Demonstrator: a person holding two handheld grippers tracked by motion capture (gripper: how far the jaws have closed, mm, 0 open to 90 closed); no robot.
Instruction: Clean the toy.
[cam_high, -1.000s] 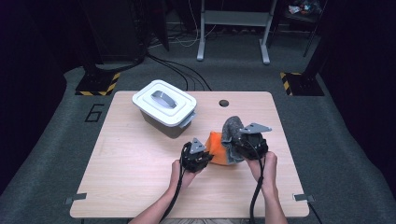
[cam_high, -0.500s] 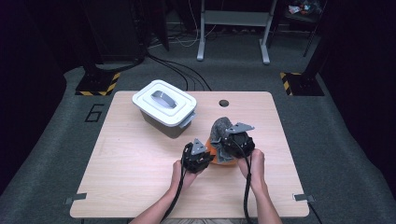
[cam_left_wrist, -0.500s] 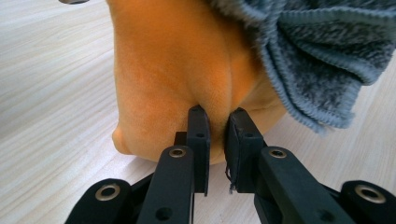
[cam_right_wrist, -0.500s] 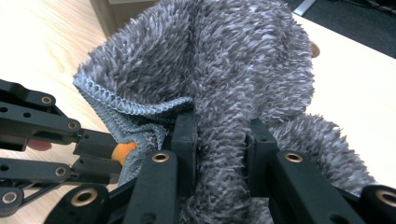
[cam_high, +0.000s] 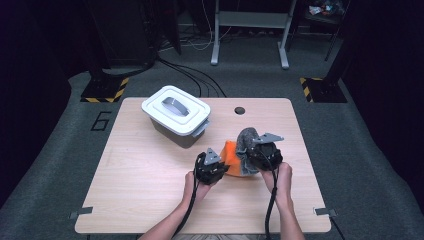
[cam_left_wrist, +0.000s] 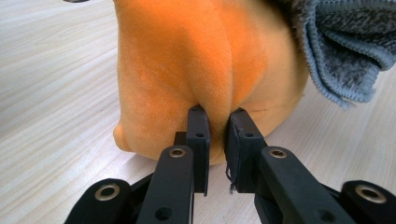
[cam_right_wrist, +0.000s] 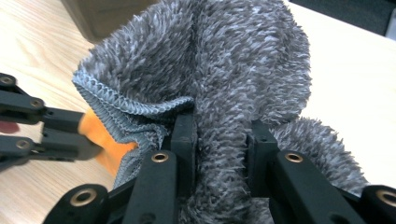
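My left gripper (cam_high: 212, 169) is pinched on a fold of the orange cloth (cam_left_wrist: 196, 60), jaws nearly together. My right gripper (cam_high: 264, 152) is clamped on a bunch of the grey towel (cam_right_wrist: 219, 60). Both cloths sit touching, towel over the orange one's far edge, on the table (cam_high: 140, 170) right of centre. The white lidded box (cam_high: 176, 114) stands behind them, near but apart.
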